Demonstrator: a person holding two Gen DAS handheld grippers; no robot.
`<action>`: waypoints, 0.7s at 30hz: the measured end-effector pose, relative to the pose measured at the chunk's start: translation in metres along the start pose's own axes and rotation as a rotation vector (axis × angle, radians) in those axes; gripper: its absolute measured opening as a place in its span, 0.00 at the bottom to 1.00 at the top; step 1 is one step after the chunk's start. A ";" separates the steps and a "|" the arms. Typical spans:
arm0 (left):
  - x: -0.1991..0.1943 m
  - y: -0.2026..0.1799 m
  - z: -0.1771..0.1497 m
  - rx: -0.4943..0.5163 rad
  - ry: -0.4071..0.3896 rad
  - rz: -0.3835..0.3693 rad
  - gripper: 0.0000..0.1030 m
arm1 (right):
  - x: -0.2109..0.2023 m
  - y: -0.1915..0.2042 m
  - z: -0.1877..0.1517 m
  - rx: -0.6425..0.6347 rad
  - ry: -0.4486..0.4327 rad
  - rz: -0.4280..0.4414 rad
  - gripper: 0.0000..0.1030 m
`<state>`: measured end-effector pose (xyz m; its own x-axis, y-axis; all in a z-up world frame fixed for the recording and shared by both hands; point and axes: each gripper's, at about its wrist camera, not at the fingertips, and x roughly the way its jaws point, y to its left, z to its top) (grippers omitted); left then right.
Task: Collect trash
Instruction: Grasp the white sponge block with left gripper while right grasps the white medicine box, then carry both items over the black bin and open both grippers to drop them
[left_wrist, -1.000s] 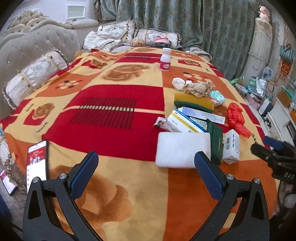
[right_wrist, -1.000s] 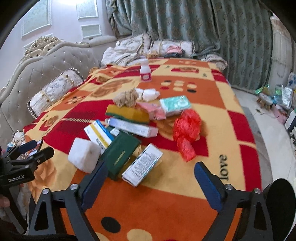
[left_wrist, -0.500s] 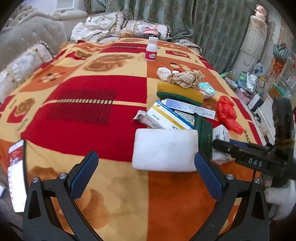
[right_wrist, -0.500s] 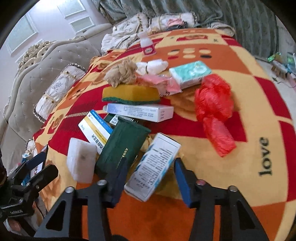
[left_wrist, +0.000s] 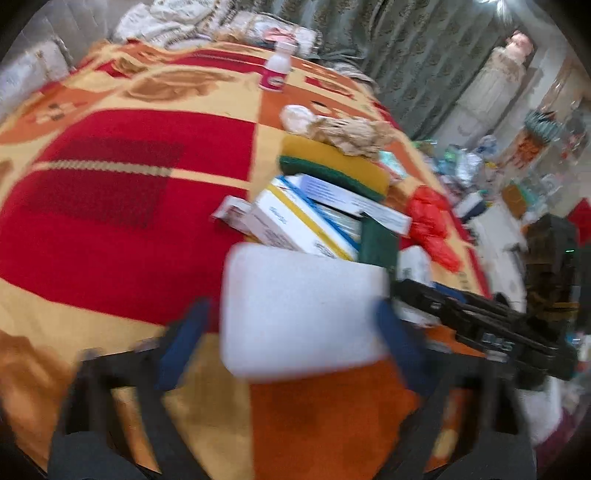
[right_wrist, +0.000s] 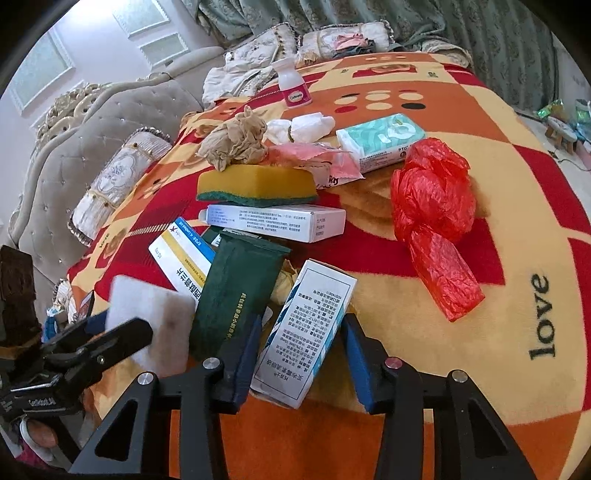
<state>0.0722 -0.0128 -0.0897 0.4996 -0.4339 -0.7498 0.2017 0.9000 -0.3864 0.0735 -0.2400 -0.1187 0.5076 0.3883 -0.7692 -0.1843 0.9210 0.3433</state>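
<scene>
Trash lies uncollected ahead of both tools: right gripper (right_wrist: 301, 363) half-closed around a box (right_wrist: 308, 334), not visibly clamping; left gripper (left_wrist: 291, 332) wide open astride a foam block (left_wrist: 303, 314).

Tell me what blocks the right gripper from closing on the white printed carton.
Nothing visible does: the right gripper already straddles the white printed carton. The dark green pouch lies close against its left finger.

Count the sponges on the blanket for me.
2. The yellow-green sponge lies behind the long carton; the white sponge sits between the left gripper's fingers. The pile could hide more.
</scene>
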 end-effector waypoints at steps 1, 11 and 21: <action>-0.002 -0.001 0.000 0.000 0.001 -0.005 0.70 | 0.000 0.000 0.000 -0.001 0.001 0.000 0.42; -0.045 -0.018 -0.007 0.041 -0.030 0.002 0.35 | -0.031 0.007 -0.009 -0.077 -0.031 -0.030 0.36; -0.057 -0.069 -0.007 0.118 -0.052 -0.040 0.34 | -0.084 -0.011 -0.018 -0.084 -0.105 -0.078 0.36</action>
<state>0.0242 -0.0504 -0.0240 0.5312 -0.4700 -0.7049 0.3191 0.8817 -0.3474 0.0179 -0.2825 -0.0680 0.6075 0.3141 -0.7295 -0.2088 0.9493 0.2348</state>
